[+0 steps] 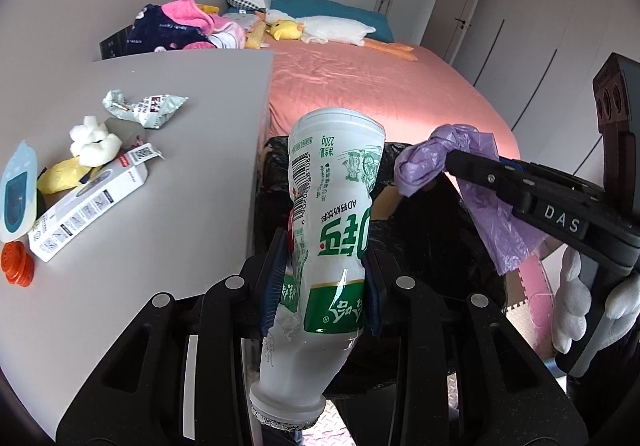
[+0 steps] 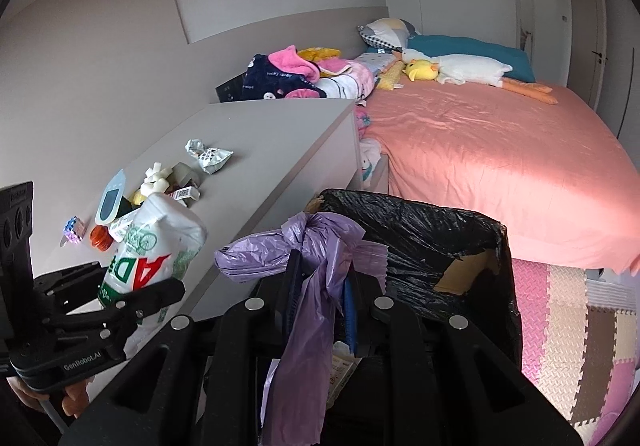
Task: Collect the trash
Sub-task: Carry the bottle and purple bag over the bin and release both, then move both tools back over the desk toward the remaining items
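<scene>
Between the blue pads of the left tongs (image 1: 324, 278) sits a white plastic drink bottle (image 1: 332, 230), clamped across its green label with the neck pointing back toward the camera and the base pointing out over the bin. The pads press its sides in, so the hold looks firm enough for carrying, and the tilt seems meant to let it slide base-first once let go.

Just to the right, the right tongs (image 2: 320, 286) are pinched nearly closed on a knotted purple plastic bag (image 2: 316, 266), whose tail hangs down between the fingers. Its knot is close to the near rim of the bin (image 2: 460, 242), a cardboard box lined with a black bag, standing on the floor between the bench (image 1: 180, 166) and the bed (image 1: 380, 86). Both pieces appear to be brought together over the opening so that they can be dropped in one go; neither is inside yet.

Farther left, on the bench, more rubbish waits: a crumpled foil wrapper (image 1: 148, 108), a white carton (image 1: 88, 206), lumps of white and yellow foam (image 1: 94, 144), and an orange cap (image 1: 17, 264). I judge the collecting is well short of finished.
</scene>
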Action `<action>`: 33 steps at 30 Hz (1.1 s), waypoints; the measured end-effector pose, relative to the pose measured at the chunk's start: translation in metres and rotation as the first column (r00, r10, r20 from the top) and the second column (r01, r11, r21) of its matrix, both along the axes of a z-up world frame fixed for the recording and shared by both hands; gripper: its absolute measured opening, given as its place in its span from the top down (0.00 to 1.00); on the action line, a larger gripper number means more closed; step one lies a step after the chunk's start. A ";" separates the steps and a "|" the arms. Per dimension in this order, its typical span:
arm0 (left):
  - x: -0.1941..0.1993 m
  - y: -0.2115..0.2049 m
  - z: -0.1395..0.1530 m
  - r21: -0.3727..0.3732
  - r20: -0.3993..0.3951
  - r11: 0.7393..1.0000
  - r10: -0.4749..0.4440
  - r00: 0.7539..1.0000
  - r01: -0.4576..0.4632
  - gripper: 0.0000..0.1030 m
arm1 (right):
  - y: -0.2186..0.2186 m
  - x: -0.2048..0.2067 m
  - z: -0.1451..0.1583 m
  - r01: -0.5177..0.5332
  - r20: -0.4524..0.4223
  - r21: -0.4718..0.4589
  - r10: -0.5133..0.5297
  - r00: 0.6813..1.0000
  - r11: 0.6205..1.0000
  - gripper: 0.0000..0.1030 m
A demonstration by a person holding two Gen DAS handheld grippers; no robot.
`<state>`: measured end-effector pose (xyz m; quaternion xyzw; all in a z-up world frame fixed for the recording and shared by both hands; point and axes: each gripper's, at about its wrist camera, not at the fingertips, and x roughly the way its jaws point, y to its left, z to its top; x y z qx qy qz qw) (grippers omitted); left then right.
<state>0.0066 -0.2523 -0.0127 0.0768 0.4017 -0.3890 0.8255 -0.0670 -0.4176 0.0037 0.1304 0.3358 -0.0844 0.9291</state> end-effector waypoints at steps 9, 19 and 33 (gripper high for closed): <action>-0.014 -0.019 -0.007 0.000 0.009 0.998 -0.065 0.998 0.065 0.05 | -0.037 -0.024 0.011 0.148 0.091 0.048 -0.152 0.984 0.988 0.12; -0.007 0.001 -0.012 0.009 0.000 1.000 -0.006 1.000 0.006 0.05 | -0.029 -0.014 0.004 0.125 0.063 0.054 -0.128 0.990 0.991 0.12; 0.006 0.040 -0.016 0.017 -0.008 0.998 0.068 0.998 -0.067 0.05 | 0.009 0.015 -0.003 0.027 0.034 0.034 -0.028 0.999 0.999 0.12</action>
